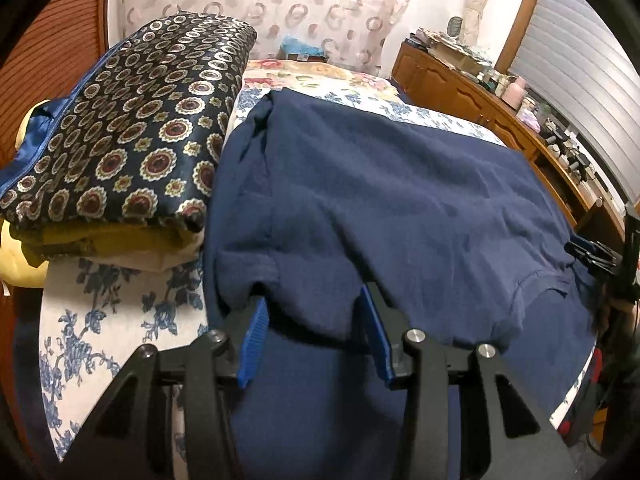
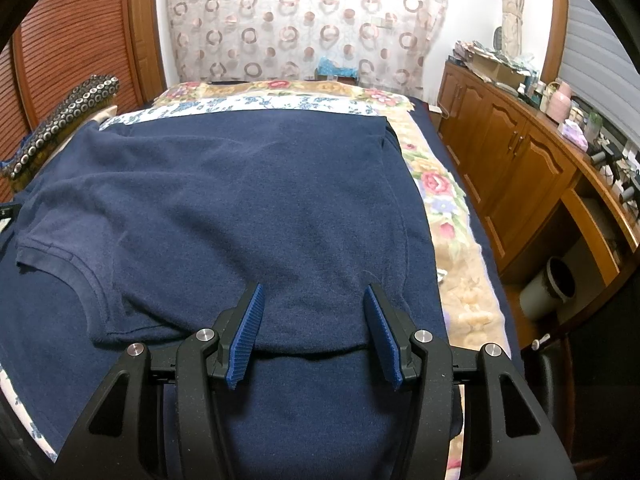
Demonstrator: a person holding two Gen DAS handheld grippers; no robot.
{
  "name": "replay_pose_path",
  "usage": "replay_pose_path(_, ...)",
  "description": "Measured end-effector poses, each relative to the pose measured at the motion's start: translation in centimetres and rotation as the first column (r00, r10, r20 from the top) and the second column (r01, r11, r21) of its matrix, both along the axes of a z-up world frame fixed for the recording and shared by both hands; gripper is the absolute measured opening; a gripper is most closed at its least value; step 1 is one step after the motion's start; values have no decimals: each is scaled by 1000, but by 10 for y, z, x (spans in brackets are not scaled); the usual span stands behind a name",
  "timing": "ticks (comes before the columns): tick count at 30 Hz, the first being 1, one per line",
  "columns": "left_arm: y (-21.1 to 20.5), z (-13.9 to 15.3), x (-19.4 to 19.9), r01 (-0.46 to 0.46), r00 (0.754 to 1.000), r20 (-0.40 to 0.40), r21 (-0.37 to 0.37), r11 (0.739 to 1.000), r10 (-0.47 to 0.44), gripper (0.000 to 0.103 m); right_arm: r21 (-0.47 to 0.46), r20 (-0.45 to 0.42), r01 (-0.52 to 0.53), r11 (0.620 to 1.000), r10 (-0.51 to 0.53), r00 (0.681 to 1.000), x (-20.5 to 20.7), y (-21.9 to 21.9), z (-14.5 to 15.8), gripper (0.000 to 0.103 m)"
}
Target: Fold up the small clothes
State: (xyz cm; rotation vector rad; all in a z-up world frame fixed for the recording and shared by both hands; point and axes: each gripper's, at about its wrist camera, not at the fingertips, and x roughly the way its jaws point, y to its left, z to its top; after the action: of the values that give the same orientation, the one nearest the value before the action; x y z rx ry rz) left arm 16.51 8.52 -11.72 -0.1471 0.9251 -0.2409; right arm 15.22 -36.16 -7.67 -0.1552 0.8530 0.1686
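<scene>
Off to the left of the left tongs [image 1: 314, 304] sits a stack of folded fabric [image 1: 128, 136], the top piece dark with round medallions. The navy shirt [image 1: 380, 184] lies spread on the floral bed cover [image 1: 100, 320] straight ahead of both tongs. The left pair stands spread, a bulge of the shirt's near edge between its blue pads [image 1: 254, 334]. The right tongs [image 2: 314, 300] are spread too, straddling the shirt's near hem. To their right stands a wooden cabinet [image 2: 516, 176].

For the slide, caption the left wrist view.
Left gripper open at the near edge of a navy shirt spread on a floral bedsheet, folded patterned cloth stacked beside.
</scene>
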Motion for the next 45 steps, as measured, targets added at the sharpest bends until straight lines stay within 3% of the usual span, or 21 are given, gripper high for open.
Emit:
replay_pose_path(19,-11,-5,-1,7,999,36,32,999,-8,49,102,-27,77,992,-74,997,-23,-37,7,53)
replay_pose_path(29,-13,-5,3,17,999,33,42,999,-18,50,186,-51,79,979,-70,996,1,-36,8,53)
replay_pose_path(30,-13,-5,4,17,999,32,40,999,-18,50,183,-51,79,980,-71,996,2,-36,8,51)
replay_pose_path(34,-13,-5,6,17,1000,20,52,999,-18,50,152,-40,67,986,-62,997,6,-33,9,16)
replay_pose_path(38,-15,-2,8,22,999,30,58,998,-24,49,118,-14,33,992,-32,999,2,-27,15,9)
replay_pose_path(39,-16,-2,8,25,999,34,62,998,-27,47,107,-7,24,994,-23,1000,1,-25,16,8)
replay_pose_path(44,-15,0,8,32,998,50,55,998,-35,12,82,34,-14,997,11,999,-3,-15,24,5)
replay_pose_path(45,-15,0,6,34,998,55,54,998,-37,11,85,48,-15,996,11,999,-4,-14,26,5)
